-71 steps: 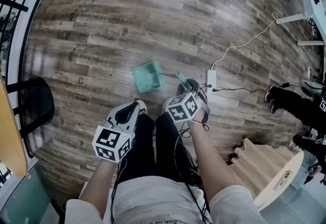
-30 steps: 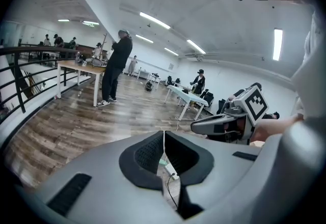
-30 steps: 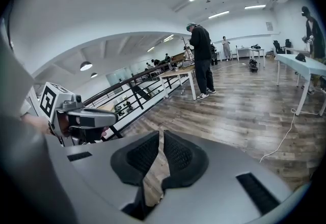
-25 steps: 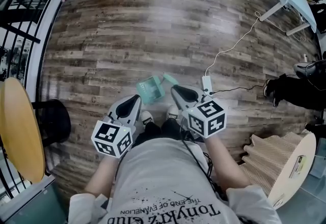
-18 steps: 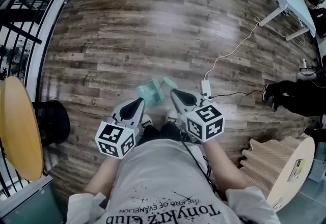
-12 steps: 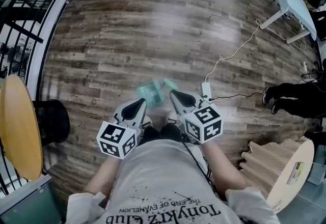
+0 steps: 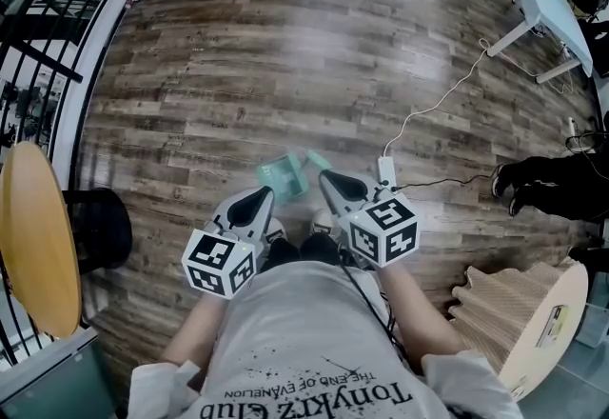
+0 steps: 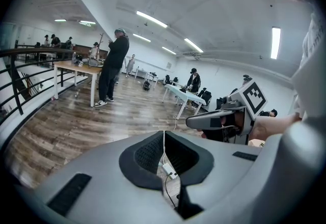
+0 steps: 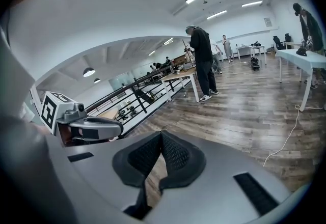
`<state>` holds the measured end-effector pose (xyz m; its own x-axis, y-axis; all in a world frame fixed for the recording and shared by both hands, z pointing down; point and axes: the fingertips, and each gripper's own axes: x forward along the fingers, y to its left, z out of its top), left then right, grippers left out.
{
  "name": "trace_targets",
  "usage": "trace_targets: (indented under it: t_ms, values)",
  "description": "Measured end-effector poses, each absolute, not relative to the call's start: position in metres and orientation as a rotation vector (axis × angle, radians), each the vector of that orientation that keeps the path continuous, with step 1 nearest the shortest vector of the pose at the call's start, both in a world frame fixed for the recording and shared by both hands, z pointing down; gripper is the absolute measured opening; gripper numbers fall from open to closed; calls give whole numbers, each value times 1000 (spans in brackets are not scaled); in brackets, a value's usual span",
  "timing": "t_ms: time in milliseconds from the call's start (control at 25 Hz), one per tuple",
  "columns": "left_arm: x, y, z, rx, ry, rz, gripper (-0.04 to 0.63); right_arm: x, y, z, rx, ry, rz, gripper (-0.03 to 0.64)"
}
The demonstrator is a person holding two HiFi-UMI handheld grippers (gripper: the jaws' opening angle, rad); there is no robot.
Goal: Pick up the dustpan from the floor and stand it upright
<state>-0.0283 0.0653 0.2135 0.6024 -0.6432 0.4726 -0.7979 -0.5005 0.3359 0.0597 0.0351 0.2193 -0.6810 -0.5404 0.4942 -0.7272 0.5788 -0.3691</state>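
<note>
Since the earliest frame, the view was raised from a crouch to standing, and the right gripper was withdrawn from the handle of the mint-green plastic dustpan, which was left on the brown wood-plank floor directly in front of the person, apparently stood on end. The right and the left gripper were held side by side, jaws pressed together on nothing. This was judged a rest pose, the task looking done. Upside-down print on the pale T-shirt was read as "THE END OF EVANGELION".
</note>
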Motion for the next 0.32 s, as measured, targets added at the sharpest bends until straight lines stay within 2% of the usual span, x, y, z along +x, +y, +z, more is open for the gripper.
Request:
trace_targets:
  t_ms: [320]
  values:
    - [-31, 64, 220, 2288, -1142, 394, 31, 57, 34, 222, 1019, -2490, 808, 26]
